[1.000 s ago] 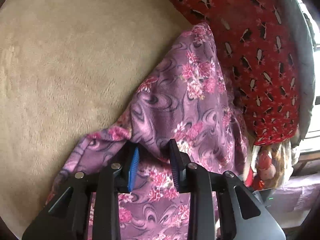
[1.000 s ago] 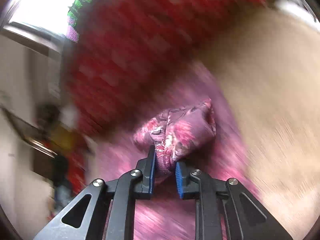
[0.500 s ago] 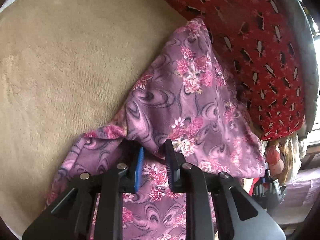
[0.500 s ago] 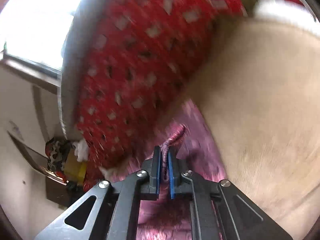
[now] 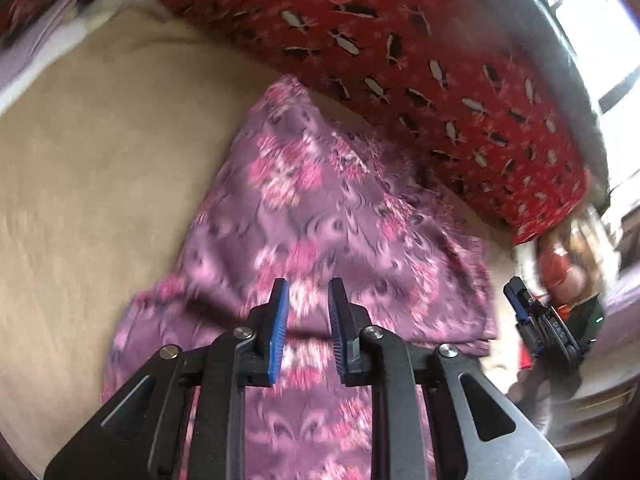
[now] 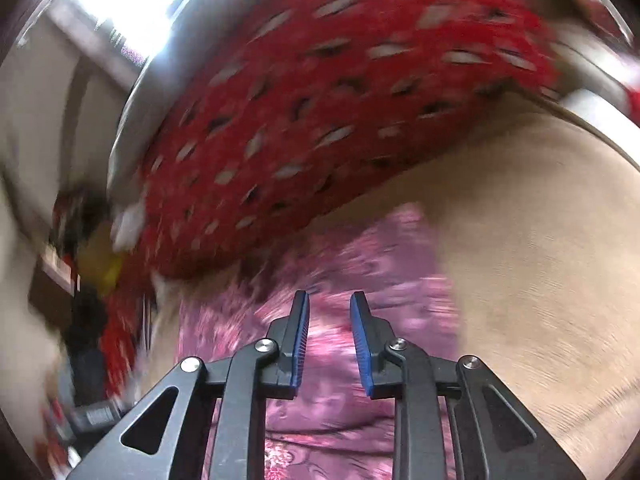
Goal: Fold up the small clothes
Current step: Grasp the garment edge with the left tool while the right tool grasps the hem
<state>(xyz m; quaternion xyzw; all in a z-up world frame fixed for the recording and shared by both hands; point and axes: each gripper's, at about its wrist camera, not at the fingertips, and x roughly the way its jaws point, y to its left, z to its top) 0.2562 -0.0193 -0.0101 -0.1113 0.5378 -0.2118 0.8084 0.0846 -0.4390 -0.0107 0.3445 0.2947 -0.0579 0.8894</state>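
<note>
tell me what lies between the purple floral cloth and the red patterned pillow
Nothing but a narrow strip of the beige blanket. In the left wrist view the purple floral cloth reaches almost up to the red patterned pillow, with only bare blanket between.

Honestly can't read a single word, number or logo anywhere in either view. The red cloth [image 5: 420, 60] only has little black and white shapes printed on it, the purple garment [image 5: 320, 208] is just a flower pattern, and everything's pretty motion-blurred anyway.
</note>
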